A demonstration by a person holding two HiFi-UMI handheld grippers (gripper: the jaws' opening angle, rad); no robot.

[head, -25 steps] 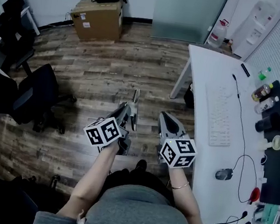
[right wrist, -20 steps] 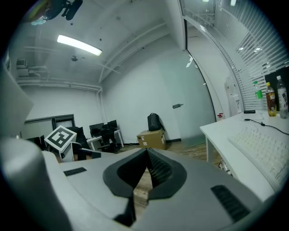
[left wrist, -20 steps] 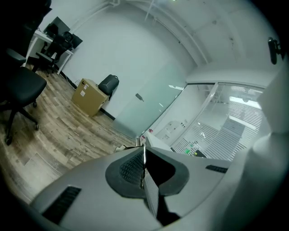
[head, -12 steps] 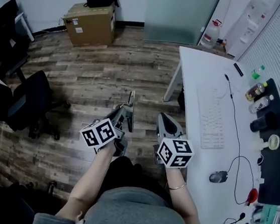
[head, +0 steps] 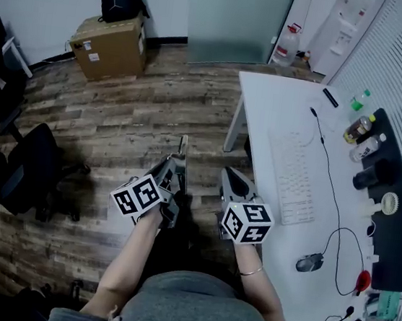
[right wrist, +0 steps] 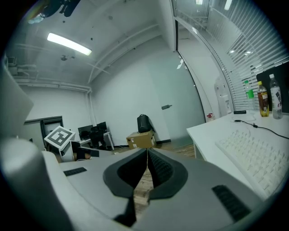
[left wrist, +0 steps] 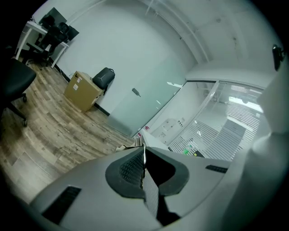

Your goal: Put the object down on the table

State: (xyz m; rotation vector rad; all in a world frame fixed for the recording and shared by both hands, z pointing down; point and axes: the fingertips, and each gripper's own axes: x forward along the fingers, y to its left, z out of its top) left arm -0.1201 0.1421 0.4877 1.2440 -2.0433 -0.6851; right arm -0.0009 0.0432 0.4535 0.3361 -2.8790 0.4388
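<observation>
The left gripper [head: 179, 164] has its fingers [left wrist: 128, 168] clenched on a thin flat strip [left wrist: 151, 195]. The strip is seen edge-on between the pads and, in the head view, sticks out past the tips over the wooden floor [head: 118, 124]; what it is I cannot tell. The right gripper [head: 229, 178] is pressed closed with nothing in it, only floor showing through the gap behind the tips. The bench [head: 272, 114] stands off to the person's right, apart from both grippers, so the strip has to travel sideways over open floor before it can be set down. The main risk, as I judge it, is the hold itself: 2 pads pinch a very thin piece by a small part of its length. A quick swing or a knock against the bench edge could pivot it or let it slide out onto the floor. A 2nd risk is the landing spot. The keyboard [head: 291, 176], the mouse [head: 310, 262] and the bottles [head: 357, 128] take up much of the bench's middle and far edge. The left gripper must also pass the right one to get there, so the 2 could bump. Letting go with the strip on edge would likely let it topple or skid; laying it flat on the bare near part looks safer.
</observation>
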